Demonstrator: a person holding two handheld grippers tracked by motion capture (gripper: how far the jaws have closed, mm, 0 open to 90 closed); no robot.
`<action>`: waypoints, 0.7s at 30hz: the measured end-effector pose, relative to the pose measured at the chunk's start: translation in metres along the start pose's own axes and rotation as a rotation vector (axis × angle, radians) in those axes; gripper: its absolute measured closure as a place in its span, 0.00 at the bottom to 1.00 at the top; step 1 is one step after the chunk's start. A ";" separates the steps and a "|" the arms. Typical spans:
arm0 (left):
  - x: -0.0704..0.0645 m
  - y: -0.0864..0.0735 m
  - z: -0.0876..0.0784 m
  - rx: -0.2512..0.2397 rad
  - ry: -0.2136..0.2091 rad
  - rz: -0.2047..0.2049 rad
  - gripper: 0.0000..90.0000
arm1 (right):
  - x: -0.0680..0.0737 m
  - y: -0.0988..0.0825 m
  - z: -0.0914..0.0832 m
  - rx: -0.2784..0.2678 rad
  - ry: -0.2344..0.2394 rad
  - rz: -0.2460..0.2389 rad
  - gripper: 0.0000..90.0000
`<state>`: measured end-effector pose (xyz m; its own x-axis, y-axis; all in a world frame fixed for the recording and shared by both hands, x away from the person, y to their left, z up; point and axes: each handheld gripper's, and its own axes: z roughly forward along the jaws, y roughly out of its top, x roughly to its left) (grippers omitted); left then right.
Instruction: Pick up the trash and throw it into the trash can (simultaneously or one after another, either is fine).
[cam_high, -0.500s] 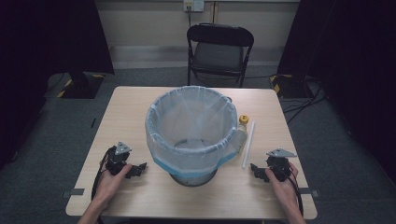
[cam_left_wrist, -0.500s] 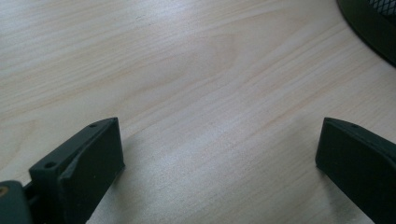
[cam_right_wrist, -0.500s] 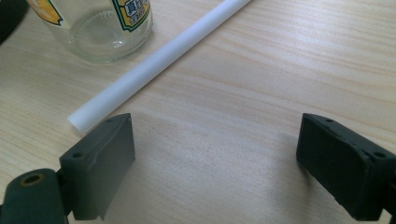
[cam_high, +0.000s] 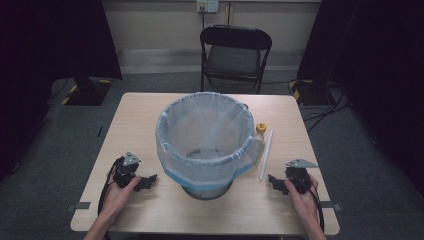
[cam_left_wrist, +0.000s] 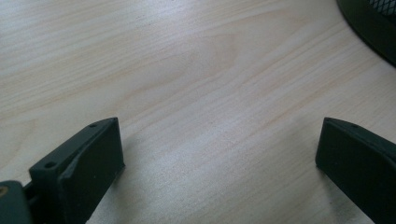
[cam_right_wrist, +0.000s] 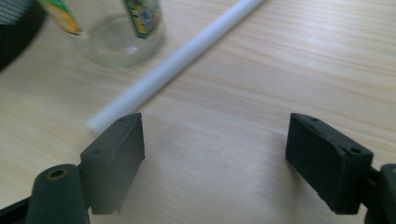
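A round bin (cam_high: 206, 142) lined with a clear bag with a blue band stands mid-table. Right of it lie a clear plastic bottle (cam_high: 257, 145) with a yellow cap and a white tube (cam_high: 265, 154). My left gripper (cam_high: 148, 182) rests on the table left of the bin, open with bare wood between its jaws (cam_left_wrist: 219, 135). My right gripper (cam_high: 273, 184) rests at the front right, open and holding nothing (cam_right_wrist: 215, 135). In the right gripper view the white tube (cam_right_wrist: 177, 60) ends just beyond one jaw, and the bottle's bottom (cam_right_wrist: 122, 39) lies farther off.
The wooden table (cam_high: 140, 125) has bare room at the back and along its left side. A black folding chair (cam_high: 235, 52) stands behind the table. The bin's dark base (cam_left_wrist: 371, 25) edges the left gripper view's top right corner.
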<state>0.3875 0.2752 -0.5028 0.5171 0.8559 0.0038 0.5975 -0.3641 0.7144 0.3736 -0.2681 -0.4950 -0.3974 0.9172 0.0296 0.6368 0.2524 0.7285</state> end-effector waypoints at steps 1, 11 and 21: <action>0.000 0.000 0.000 0.000 0.000 0.000 0.00 | 0.001 0.001 -0.001 -0.002 0.006 -0.008 0.19; 0.000 0.001 0.000 0.002 0.004 -0.003 0.00 | 0.012 0.022 -0.028 -0.133 0.050 -0.051 0.20; 0.000 0.000 0.000 0.002 0.004 -0.004 0.00 | 0.036 0.055 -0.019 -0.125 0.189 -0.107 0.16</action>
<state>0.3879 0.2747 -0.5028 0.5124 0.8587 0.0042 0.6005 -0.3618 0.7131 0.3819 -0.2264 -0.4409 -0.5824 0.8102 0.0668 0.5024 0.2942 0.8130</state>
